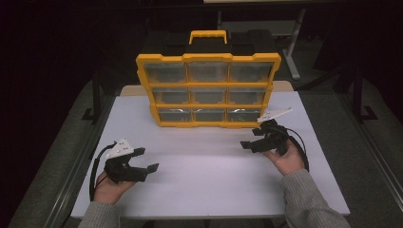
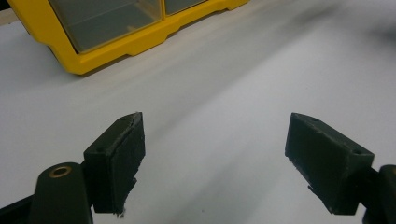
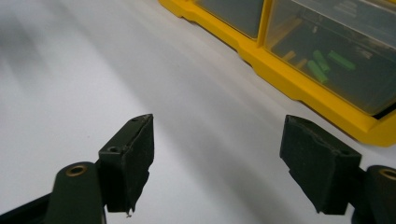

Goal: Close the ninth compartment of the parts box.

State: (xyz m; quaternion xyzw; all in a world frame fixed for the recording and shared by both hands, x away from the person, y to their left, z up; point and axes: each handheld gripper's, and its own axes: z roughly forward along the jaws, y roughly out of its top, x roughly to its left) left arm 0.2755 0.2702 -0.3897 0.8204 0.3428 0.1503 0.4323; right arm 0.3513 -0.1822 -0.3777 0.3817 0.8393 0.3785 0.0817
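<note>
At table centre-far, yellow plastic parts organiser case with clear-fronted compartments [image 1: 208, 90] stands upright on the white tabletop [image 1: 209, 166], carry handle up, drawers facing the person. Nine compartments in a 3 x 3 grid; bottom-right one holds small green cylindrical pieces [image 3: 327, 60], contents of the others too dim to tell.

Right gripper [image 1: 253, 138]: near the case's lower right corner, just beside it, not touching. Jaws spread wide, nothing between them; right gripper view confirms bare table betw. the pads. Left gripper [image 1: 146, 159]: near-left of table, well apart from the case, jaws likewise spread, empty.

Assessment: step in hand appears to be the approach to the bottom-right compartment w/ the right gripper. Recommendations:
- Bring the jaws in level w/ the bottom row and square to the drawer front; an angled entry would likely slip off the smooth clear face.
- Find a lip or pull tab before closing; none visible in these views, so go slow.
- Case stands on a narrow edge and could tip or slide back when pulled. Advise left gripper to move up and brace the yellow frame on the left side first.
- Pull straight toward the near edge, gently; loose green pieces may spill.
</note>
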